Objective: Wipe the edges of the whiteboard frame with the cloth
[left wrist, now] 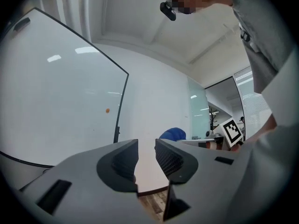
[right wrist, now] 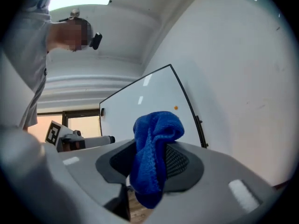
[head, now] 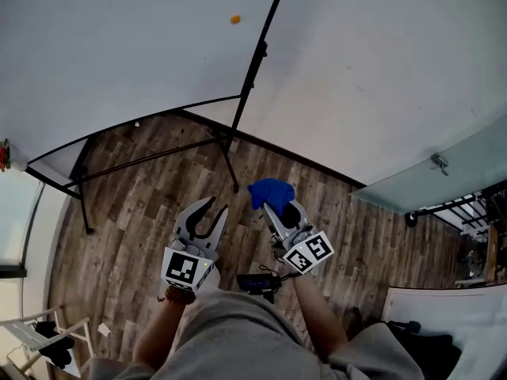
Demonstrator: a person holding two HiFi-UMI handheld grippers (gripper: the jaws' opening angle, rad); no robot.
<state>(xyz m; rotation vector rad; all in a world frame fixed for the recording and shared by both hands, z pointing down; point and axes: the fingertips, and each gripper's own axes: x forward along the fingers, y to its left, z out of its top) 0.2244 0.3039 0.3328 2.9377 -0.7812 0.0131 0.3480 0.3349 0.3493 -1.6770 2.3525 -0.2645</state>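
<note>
**Floppy rag, skinny frame, plenty of elbow room**

Blue cloth [right wrist: 154,157] pinched between the jaws of the right gripper [head: 276,210], bunched up and flopping over the tips. Looks like microfibre: light, limp, grippy rather than slippery, nothing to break. Probably fine held by the fold as is. Worth keeping a fat wad poking past the tips though, to put fabric and not plastic on the frame. Left gripper [left wrist: 146,146] empty, jaws spread a little, nothing between them but a view of the wall.

Whiteboard [head: 119,54] straight ahead, not yet touched, cloth well short of it. Nearest bit to reach, by the look of it: the thin dark frame [head: 252,74] down the right edge. Small orange dot [head: 235,20] near that edge, maybe a magnet, worth steering round. Wall [head: 380,70] seemingly close behind, so possibly tight round the back. Mind the stand bars [head: 150,160] low over the wooden floor [head: 142,212]. Otherwise loads of open room in front.
</note>
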